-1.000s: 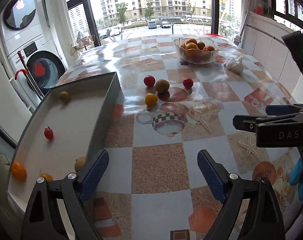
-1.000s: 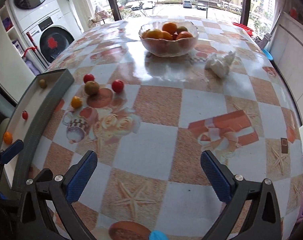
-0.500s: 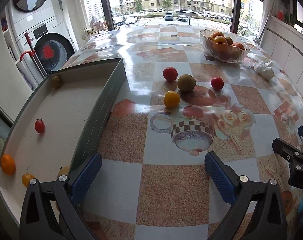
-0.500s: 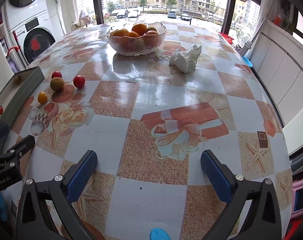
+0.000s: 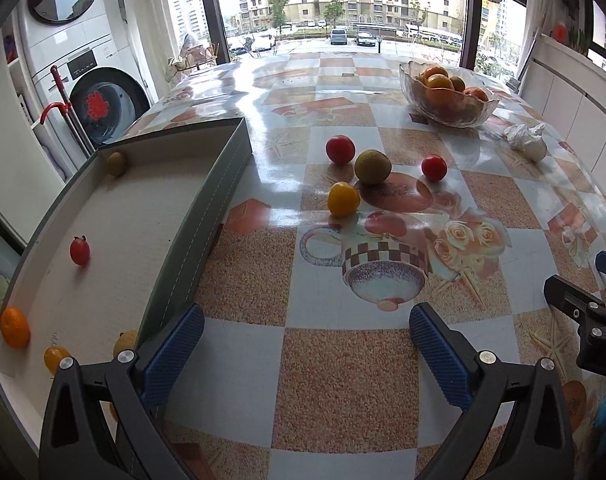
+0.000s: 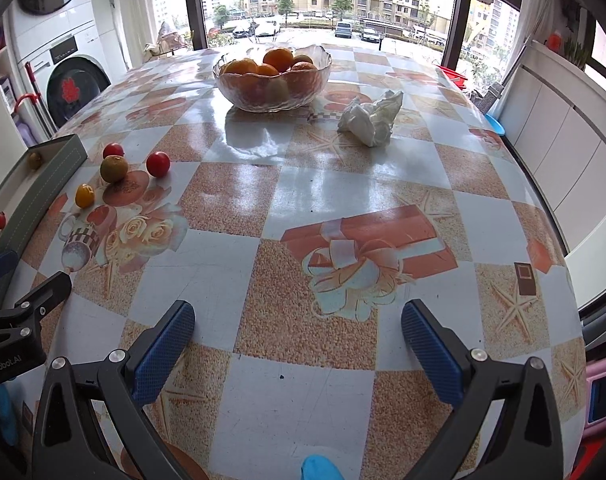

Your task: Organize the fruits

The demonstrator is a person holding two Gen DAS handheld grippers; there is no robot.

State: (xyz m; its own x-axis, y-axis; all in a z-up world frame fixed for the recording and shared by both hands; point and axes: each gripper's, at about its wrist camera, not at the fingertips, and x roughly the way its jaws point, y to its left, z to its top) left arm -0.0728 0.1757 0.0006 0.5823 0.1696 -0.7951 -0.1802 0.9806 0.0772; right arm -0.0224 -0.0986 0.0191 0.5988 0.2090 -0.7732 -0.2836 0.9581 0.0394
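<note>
Four loose fruits lie on the patterned table point(image 5: 343, 380): a red tomato point(image 5: 339, 149), a green-brown fruit point(image 5: 372, 166), a second red tomato point(image 5: 433, 167) and a yellow fruit point(image 5: 343, 199). At the left a grey tray point(image 5: 207, 216) holds several small fruits, among them a red tomato point(image 5: 80, 251) and an orange point(image 5: 14, 327). My left gripper point(image 5: 307, 340) is open and holds nothing, short of the yellow fruit, its left finger by the tray wall. Over bare table, my right gripper point(image 6: 299, 332) is also open and holds nothing, and the loose fruits point(image 6: 113, 168) lie far to its left.
A glass bowl point(image 6: 271, 76) of oranges stands at the back of the table, with a crumpled white tissue point(image 6: 371, 118) to its right. A washing machine point(image 5: 103, 108) stands beyond the table's left edge and white cabinets point(image 6: 563, 140) run along the right.
My left gripper's jaws spread wider and its view levelled, with the loose fruits now nearer. The right gripper's view swung right, so the bowl shifted left. Neither view changes in the last half second.
</note>
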